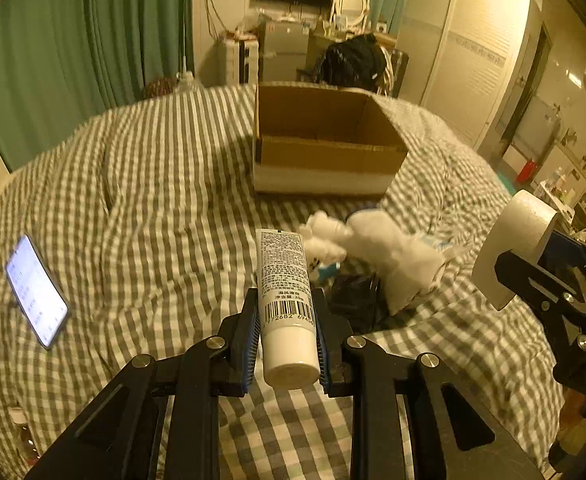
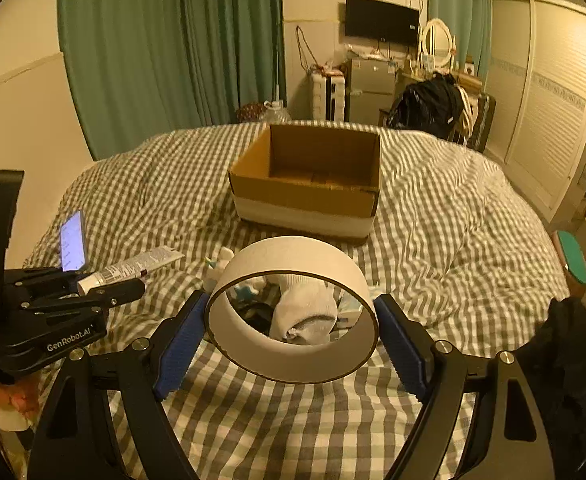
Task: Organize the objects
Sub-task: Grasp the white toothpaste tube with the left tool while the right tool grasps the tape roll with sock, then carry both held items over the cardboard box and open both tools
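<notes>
Clamping tube (image 1: 287, 304), left hand-held gripper (image 1: 287, 340); right hand-held gripper (image 2: 291, 336) grasping tape roll (image 2: 293, 308) btwn pads.

Tube (image 1: 287, 300) print is blurring out past the barcode, too small to read; phone (image 1: 37, 292) screen text is also unreadable. Tape roll (image 2: 293, 312) is blocking most of the pile behind it, only a white sock (image 2: 305, 312) showing through the ring, dark item under it unclear. Box (image 2: 309, 184) near wall is hiding its floor; dresser clutter too small.

Left gripper (image 1: 287, 328) clamped; right gripper (image 2: 291, 330) wide, gripping.
</notes>
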A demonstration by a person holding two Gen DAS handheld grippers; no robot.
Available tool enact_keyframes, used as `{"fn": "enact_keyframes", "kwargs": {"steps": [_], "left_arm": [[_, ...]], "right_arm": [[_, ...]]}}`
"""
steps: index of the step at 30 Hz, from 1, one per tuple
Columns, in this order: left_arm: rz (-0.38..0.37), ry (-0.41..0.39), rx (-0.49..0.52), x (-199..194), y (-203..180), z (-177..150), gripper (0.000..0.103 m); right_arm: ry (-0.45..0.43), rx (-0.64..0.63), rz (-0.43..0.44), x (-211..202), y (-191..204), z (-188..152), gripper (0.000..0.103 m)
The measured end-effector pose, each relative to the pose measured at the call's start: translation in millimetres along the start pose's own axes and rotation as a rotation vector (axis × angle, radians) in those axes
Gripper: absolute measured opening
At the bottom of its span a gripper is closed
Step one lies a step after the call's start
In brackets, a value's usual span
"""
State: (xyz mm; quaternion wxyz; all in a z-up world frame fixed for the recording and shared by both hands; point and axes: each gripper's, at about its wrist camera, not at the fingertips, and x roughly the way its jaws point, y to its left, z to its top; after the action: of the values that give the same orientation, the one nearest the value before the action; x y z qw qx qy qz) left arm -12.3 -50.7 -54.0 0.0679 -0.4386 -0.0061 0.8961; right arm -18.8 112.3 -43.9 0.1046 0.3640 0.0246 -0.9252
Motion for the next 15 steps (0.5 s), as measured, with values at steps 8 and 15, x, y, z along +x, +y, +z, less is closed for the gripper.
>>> {"fn": "enact_keyframes", "kwargs": {"steps": [8,15], "left_arm": [[0.003,-0.103,0.016,-24.1,-3.9,42.9,0.024],[-0.010,-0.149,0.044,-19.7,-17.8,87.4,0.024]], "right_arm": [[-0.063,-0.027,-0.016,-19.6,-2.4,29.2,0.083],[-0.112,-0.021,-0.006,-23.0,-13.2,70.7,0.083]]}}
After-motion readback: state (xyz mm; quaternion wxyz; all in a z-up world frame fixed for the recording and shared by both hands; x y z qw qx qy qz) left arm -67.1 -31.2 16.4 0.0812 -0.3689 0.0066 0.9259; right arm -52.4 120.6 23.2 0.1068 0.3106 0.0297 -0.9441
